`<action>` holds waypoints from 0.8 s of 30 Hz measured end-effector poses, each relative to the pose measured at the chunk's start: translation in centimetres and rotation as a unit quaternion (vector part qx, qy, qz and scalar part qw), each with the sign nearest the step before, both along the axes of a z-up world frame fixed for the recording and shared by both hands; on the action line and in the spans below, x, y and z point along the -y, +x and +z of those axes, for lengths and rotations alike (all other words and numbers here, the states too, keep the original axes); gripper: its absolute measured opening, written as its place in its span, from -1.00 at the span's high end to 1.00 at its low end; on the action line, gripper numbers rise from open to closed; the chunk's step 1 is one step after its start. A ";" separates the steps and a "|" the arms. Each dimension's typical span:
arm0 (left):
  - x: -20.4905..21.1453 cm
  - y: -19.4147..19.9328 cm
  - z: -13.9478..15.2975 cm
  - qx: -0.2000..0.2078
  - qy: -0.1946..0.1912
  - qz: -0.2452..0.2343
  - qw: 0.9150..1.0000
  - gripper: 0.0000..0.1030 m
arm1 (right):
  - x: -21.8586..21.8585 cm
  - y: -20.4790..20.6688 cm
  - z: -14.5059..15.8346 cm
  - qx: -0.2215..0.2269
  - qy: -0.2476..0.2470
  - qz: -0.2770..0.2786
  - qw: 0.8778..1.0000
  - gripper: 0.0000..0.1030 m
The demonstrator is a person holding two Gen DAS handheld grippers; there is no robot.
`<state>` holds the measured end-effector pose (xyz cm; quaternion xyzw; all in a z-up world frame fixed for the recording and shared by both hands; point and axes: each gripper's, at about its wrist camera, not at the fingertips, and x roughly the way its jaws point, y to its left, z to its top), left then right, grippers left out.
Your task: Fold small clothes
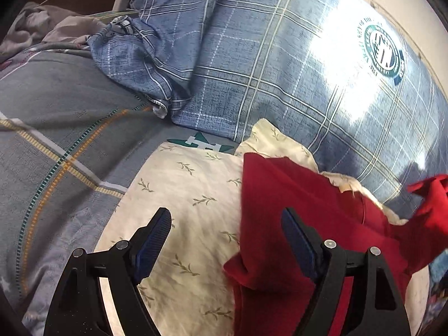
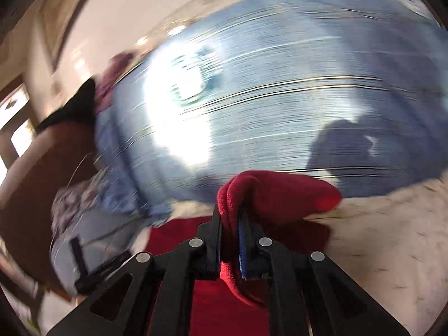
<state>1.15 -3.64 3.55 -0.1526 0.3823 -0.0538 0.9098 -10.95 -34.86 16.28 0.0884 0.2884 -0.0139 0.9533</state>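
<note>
Left wrist view, left hand-held gripper (image 1: 226,240) apart (empty) beside red garment (image 1: 294,210), right hand-held gripper (image 2: 231,224) clamping its edge.

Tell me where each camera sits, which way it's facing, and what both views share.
Left wrist: on the left claw, looking forward and down at the bed: cream pillow, red garment, blue plaid quilt. Its two open fingers show, nothing between them.
Right wrist: on the right claw, facing across the blue plaid quilt, heavily motion-blurred. Its fingers show shut on a fold of the red garment.
Shared: the red garment, the quilt with its bright sun patch, and the pillow.
</note>
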 end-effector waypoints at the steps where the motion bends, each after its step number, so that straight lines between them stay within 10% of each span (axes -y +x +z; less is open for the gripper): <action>1: -0.2 0.0 0.0 0.000 -0.003 0.000 1.000 -0.55 | -2.5 0.9 -1.0 -0.010 -0.010 0.034 0.999 0.82; 6: -0.5 0.5 -0.2 -0.001 -0.007 -0.002 1.000 -0.55 | -10.1 4.0 -10.0 -0.101 -0.089 0.097 0.986 0.19; 9: -0.7 0.7 -0.3 -0.004 -0.018 -0.006 1.000 -0.55 | -9.6 3.0 -13.3 -0.140 -0.093 0.101 0.981 0.13; 24: 0.0 0.7 -0.5 0.001 -0.031 -0.022 0.999 -0.55 | 4.1 -2.5 -9.5 -0.115 -0.109 -0.144 0.977 -0.34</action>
